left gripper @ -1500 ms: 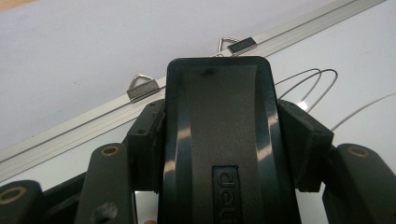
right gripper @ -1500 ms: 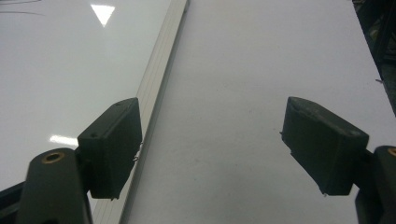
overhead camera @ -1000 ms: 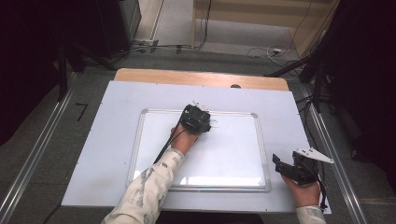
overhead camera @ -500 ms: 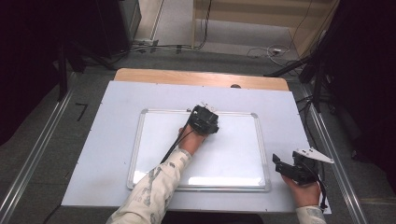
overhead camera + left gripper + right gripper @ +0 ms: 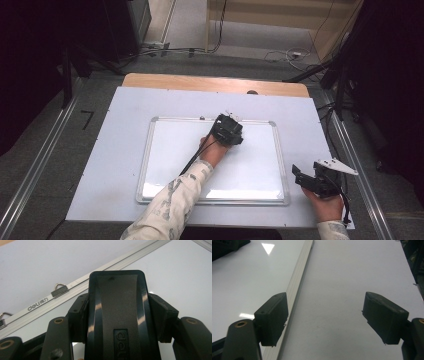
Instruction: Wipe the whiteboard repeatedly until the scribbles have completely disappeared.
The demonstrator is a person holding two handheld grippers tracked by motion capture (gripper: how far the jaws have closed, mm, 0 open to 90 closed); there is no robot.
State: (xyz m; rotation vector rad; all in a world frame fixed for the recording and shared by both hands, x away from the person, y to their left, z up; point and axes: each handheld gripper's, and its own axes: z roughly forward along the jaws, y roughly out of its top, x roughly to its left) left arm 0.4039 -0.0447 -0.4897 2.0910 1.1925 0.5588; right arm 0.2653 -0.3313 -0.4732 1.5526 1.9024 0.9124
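Black whiteboard eraser (image 5: 117,315), "deli" logo moulded on its back, sits clamped between the left tongs (image 5: 120,312); both pads press its long sides, jaws closed in tight on it. Eraser face is down on the whiteboard (image 5: 175,150), close to the board's far edge, near the aluminium frame rail (image 5: 75,287). Rail carries a printed "deli" mark and small metal hanging loops (image 5: 60,288), seen in the left gripper view just beyond the eraser tip.

High view: left tongs (image 5: 229,131) over the upper middle of the whiteboard, slightly right of centre, hand (image 5: 212,150) behind them, patterned sleeve (image 5: 170,205) running in from the bottom edge, cable trailing back along the forearm. Whiteboard lies flat in the middle of the white surface (image 5: 110,130), long side left to right, writing area looks clean, glare patch at its near left corner.

Right tongs (image 5: 305,180) rest low off the whiteboard's near right corner, over bare surface, held by the right hand (image 5: 327,205), grey three-cornered plate (image 5: 336,166) on top. Right gripper view: right tongs (image 5: 324,317) gape wide, nothing between the pads, just white surface under them; left pad (image 5: 273,317) sits over the board's frame edge, right pad (image 5: 383,316) over plain surface. Two tongs well apart.

Wooden strip (image 5: 215,82) shows along the far edge of the surface, grey floor (image 5: 60,150) around it.
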